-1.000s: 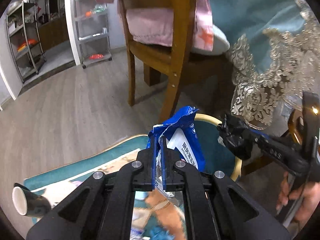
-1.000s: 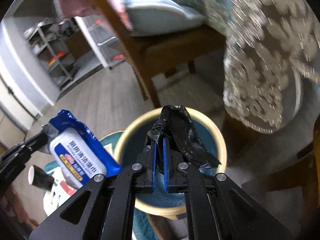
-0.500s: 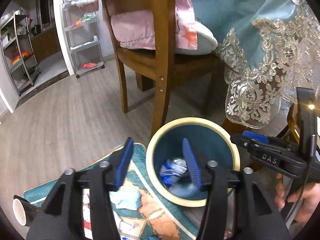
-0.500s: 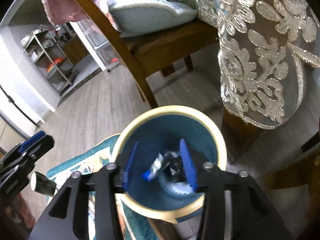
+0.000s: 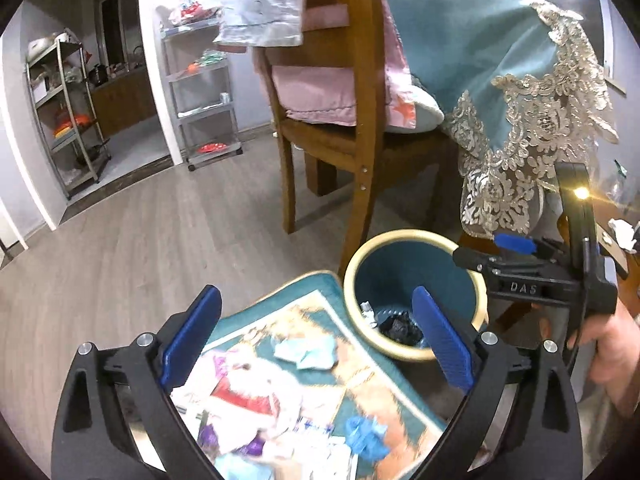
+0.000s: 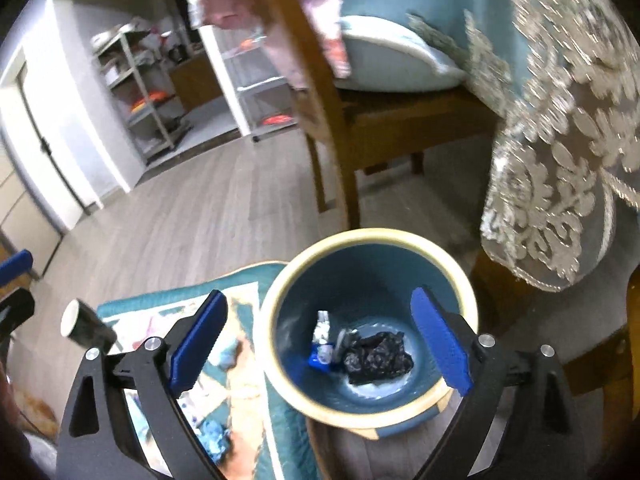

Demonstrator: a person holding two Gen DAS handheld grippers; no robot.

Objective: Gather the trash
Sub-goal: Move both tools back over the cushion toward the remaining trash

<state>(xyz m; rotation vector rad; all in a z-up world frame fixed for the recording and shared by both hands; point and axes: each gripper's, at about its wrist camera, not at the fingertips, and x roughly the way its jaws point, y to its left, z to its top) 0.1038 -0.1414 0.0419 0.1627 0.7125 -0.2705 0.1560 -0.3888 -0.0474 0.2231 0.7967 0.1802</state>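
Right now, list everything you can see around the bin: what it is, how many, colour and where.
bin: one, blue inside, cream rim, on the floor by the chair
black bag: one, crumpled, at the bin's bottom
blue wrapper: one, blue and white, in the bin beside the black bag
mat: one, teal with a picture, on the floor left of the bin
scraps: several, light blue and purple, on the mat
paper cup: one, dark with white inside, lying at the mat's edge
chair: one, brown wood, behind the bin
tablecloth: one, teal with lace, hanging at right
left gripper: open, empty
right gripper: open, empty, over the bin
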